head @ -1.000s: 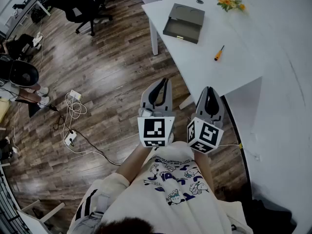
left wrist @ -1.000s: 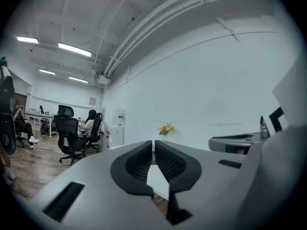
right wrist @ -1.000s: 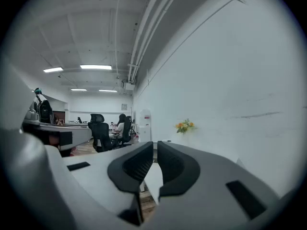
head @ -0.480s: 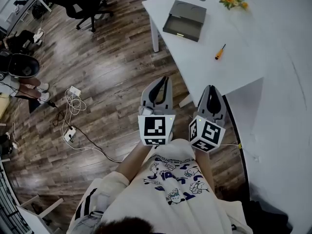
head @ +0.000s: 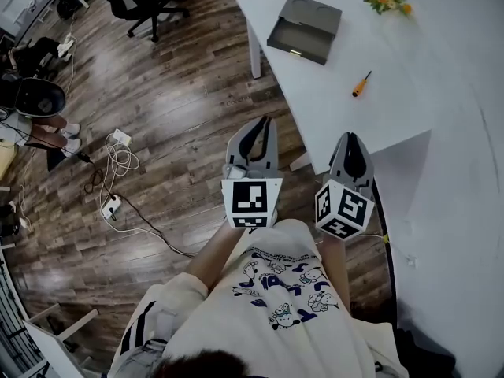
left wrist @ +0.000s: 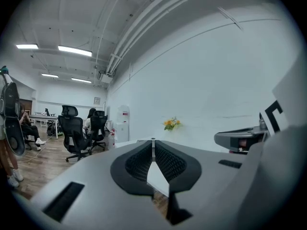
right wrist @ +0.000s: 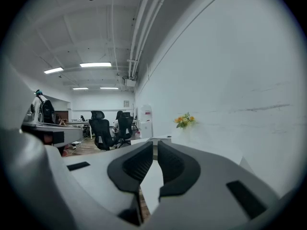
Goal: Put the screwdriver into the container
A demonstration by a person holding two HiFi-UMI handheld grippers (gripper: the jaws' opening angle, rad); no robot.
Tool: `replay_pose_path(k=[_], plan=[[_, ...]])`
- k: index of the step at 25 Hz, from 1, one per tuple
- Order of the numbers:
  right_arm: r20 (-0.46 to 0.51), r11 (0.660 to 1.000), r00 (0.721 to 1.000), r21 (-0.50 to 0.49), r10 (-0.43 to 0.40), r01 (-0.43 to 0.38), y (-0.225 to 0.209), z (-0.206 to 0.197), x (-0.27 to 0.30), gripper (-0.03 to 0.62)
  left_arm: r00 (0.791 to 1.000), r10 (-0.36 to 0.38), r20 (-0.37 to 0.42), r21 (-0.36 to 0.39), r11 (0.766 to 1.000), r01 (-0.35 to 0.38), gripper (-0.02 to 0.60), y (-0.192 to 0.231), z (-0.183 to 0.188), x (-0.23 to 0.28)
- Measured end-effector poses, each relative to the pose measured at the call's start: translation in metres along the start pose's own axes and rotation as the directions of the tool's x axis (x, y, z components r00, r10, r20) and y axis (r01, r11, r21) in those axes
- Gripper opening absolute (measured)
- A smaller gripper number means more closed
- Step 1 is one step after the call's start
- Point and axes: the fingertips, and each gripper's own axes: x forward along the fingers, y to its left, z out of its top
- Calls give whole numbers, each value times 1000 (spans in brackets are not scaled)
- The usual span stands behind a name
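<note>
The left gripper [head: 259, 124] and right gripper [head: 351, 137] are short of the table [head: 409, 109], jaws pressed together, empty. The screwdriver [head: 361, 84] (orange handle) lies on the table, apart from the container [head: 304, 28].

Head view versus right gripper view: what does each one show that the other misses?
Only the head view shows the screwdriver, the floor cables and the person's shirt. Only the right gripper view shows the ceiling lights and pipes. Both show the flowers, the office chairs and the right gripper, which is shut and empty.
</note>
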Motion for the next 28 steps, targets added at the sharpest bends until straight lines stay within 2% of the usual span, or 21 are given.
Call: replay_pose_path(k=[9, 18, 28], plan=[[-36, 1000, 999, 15, -20, 20, -18, -8, 31, 48, 1000, 13, -23, -12, 1000, -13, 30, 9, -6, 27], [-58, 998, 996, 1, -61, 61, -34, -9, 82, 48, 999, -11, -51, -24, 1000, 10, 30, 29, -12, 83], [-81, 991, 987, -26, -136, 134, -56, 2, 148, 48, 992, -96, -76, -28, 995, 94, 30, 48, -5, 164]])
